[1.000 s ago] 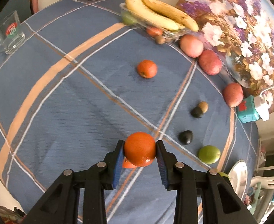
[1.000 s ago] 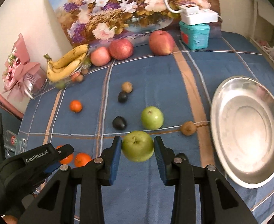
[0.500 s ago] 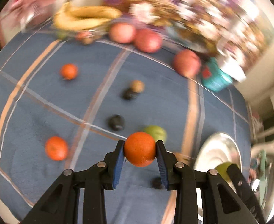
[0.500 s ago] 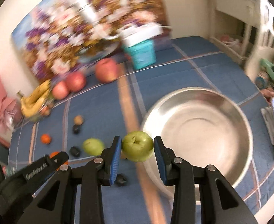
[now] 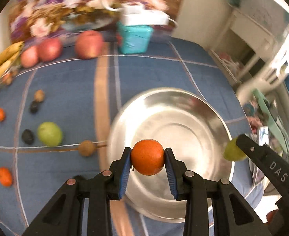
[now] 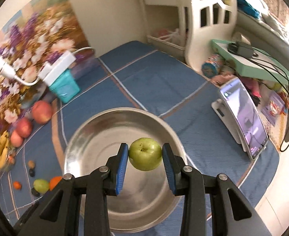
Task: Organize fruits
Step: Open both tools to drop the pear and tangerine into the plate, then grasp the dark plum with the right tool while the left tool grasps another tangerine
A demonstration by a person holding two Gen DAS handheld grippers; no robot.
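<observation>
My left gripper (image 5: 147, 158) is shut on an orange (image 5: 147, 156) and holds it above the near part of a steel bowl (image 5: 183, 106). My right gripper (image 6: 145, 154) is shut on a green apple (image 6: 145, 153) above the same steel bowl (image 6: 97, 122); the apple also shows at the bowl's right rim in the left wrist view (image 5: 232, 153). Left on the blue cloth lie a green apple (image 5: 49, 134), two small oranges (image 5: 5, 176), dark fruits (image 5: 28, 136) and a brown kiwi (image 5: 86, 147).
Red apples (image 5: 88, 44) and bananas (image 5: 1, 63) line the back by a flower painting. A teal box (image 5: 133, 37) stands behind the bowl. A phone on a stand (image 6: 242, 116) sits right of the bowl, near the table's edge.
Both grippers have swung right with their fruit, from over the scattered fruit to above the steel bowl. The bowl now fills the middle of both views.
</observation>
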